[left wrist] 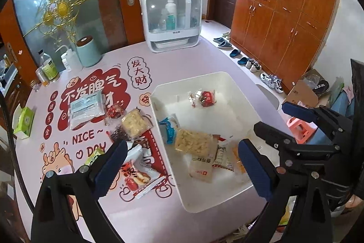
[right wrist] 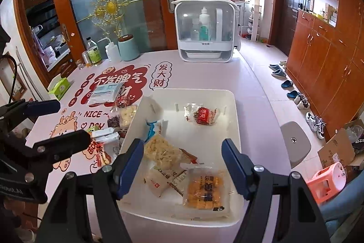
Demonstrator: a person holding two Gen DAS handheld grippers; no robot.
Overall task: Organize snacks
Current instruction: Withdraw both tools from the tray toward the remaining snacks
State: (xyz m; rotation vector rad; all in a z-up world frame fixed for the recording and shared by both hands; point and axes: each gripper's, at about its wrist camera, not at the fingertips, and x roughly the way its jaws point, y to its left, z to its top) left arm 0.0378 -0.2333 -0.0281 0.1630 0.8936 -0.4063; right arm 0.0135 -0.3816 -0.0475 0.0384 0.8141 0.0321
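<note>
A smooth white plastic bin, rectangular with rounded corners, sits on the pink bench with its printed red cartoon lettering. Inside it lie crinkly clear-wrapped snacks: a red-labelled packet alone toward the far side, a blue and white wrapper by the left wall, a lumpy pale yellow puffed bar, a white sachet and an orange square-biscuit pack at the near end. More glossy packets remain loose on the bench just left of the bin. At the far edge stands a white cabinet with a clear domed front holding bottles. The left gripper and the right gripper both hover with blue-padded fingers spread, pinching nothing.
</note>
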